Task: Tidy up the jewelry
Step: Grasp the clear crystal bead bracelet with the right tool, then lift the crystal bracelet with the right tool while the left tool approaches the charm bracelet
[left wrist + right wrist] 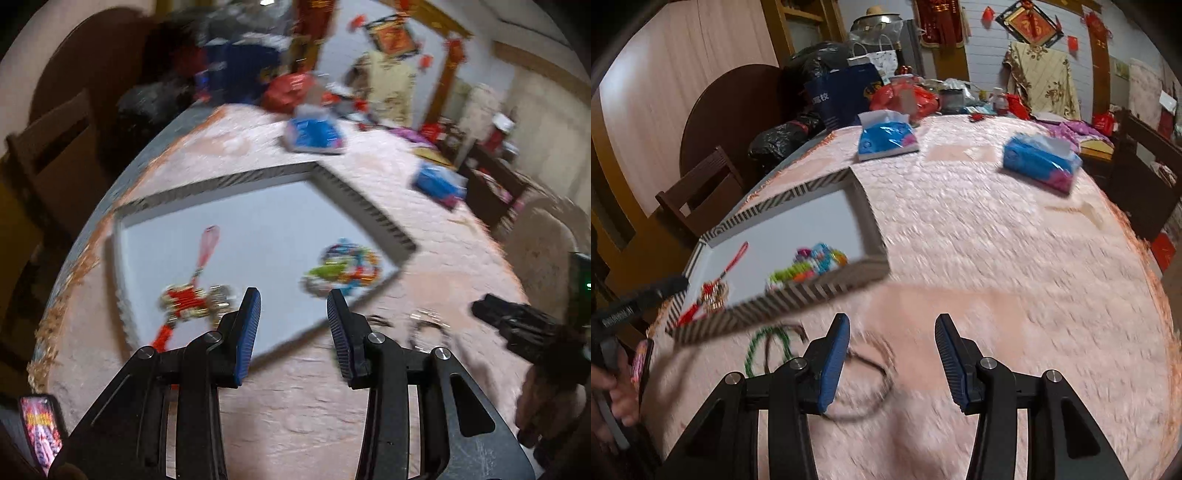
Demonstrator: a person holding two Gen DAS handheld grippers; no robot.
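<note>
Nearest in the left wrist view, the left gripper (293,302) has its ribbed blue pads spread with nothing between them, above the near edge of a shallow rectangular tray (369,206) with a smooth white floor and striped black-and-white walls. The right gripper (892,328) is likewise spread and empty, over the pink, quilted, pebbly cloth covering the worktop (997,258).

Just outside the tray's near wall, loose on the cloth, lie a green beaded necklace (753,347) and a thin dark cord loop (879,384), both smeared by motion blur; the loop is partly hidden behind the right gripper's left finger. Inside the tray rest a red tassel charm (184,299) with gold bits and a pink strap, and a heap of multicoloured beads (341,271) whose pieces cannot be told apart.

Farther off sit two soft blue tissue packs (886,138), well apart. Beyond them the clutter of bags is too blurred to make out in the left wrist view.
</note>
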